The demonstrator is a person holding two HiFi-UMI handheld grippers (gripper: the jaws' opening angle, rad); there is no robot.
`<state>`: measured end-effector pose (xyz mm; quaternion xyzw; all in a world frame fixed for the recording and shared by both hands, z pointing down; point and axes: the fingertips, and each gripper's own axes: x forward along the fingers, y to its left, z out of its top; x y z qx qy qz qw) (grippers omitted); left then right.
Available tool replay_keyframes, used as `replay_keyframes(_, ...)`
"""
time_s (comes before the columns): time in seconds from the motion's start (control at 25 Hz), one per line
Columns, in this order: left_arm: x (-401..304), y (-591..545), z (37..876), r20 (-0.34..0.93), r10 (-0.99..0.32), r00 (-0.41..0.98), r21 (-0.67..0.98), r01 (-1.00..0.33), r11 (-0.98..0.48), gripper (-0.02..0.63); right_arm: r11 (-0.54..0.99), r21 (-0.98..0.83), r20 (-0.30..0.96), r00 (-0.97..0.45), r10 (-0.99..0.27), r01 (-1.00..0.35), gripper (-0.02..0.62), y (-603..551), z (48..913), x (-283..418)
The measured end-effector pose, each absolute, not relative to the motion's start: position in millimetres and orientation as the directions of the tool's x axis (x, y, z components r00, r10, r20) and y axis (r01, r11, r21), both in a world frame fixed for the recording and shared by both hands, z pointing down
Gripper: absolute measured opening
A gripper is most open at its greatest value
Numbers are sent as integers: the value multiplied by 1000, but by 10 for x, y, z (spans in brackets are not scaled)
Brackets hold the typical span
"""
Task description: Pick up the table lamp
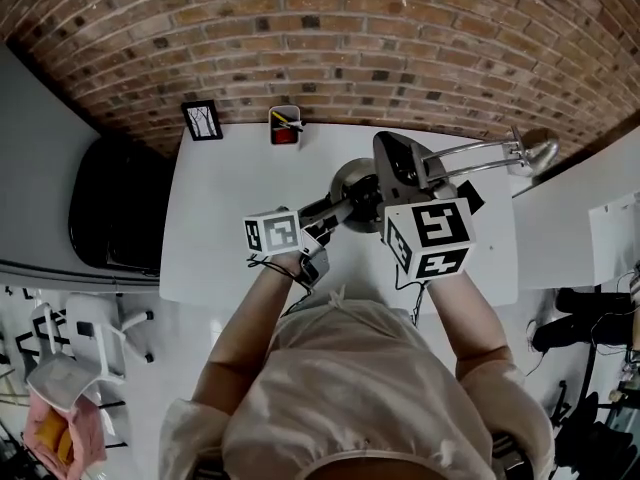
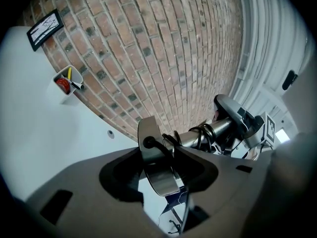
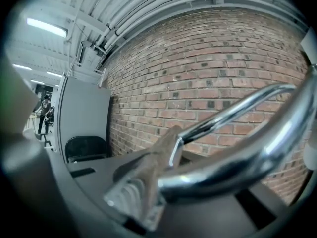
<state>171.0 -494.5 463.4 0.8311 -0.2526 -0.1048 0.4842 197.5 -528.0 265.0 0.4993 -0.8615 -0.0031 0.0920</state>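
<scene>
The table lamp has a round metal base (image 1: pixel 352 181), a chrome arm (image 1: pixel 475 153) and a small head (image 1: pixel 541 152) that reaches right over the white table (image 1: pixel 215 233). My left gripper (image 1: pixel 335 211) is shut on the base's rim, and the base disc (image 2: pixel 157 170) stands edge-on between its jaws with the cord plugged into it. My right gripper (image 1: pixel 405 163) is shut on the chrome arm (image 3: pixel 237 162), which crosses its ribbed pad (image 3: pixel 131 190). In the left gripper view the lamp's stem (image 2: pixel 210 129) runs to the right gripper (image 2: pixel 242 120). The lamp hangs off the table.
A small framed picture (image 1: pixel 203 119) and a pen cup (image 1: pixel 285 125) stand at the table's far edge against the brick wall (image 1: pixel 330 28). A black chair (image 1: pixel 115 208) sits left of the table. A white chair (image 1: pixel 75 353) is at the lower left.
</scene>
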Motion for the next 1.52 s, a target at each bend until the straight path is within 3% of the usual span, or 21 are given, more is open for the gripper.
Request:
replay_keyframes(0.32, 1619, -4960, 4790, 114, -540, 834, 834, -376, -404, 199, 520, 104, 133, -506, -852, -848, 25, -5205, 2597, 1952)
replay_keyframes(0.52, 1725, -4818, 4622, 80, -532, 843, 862, -326, -388, 199, 523, 85, 154, -507, -848, -848, 25, -5166, 2692, 1973)
replay_keyframes(1.52, 1698, -4744, 4770, 101, -528, 843, 880, -323, -348, 198, 526, 85, 192, -504, -842, -846, 25, -5124, 2830, 1919)
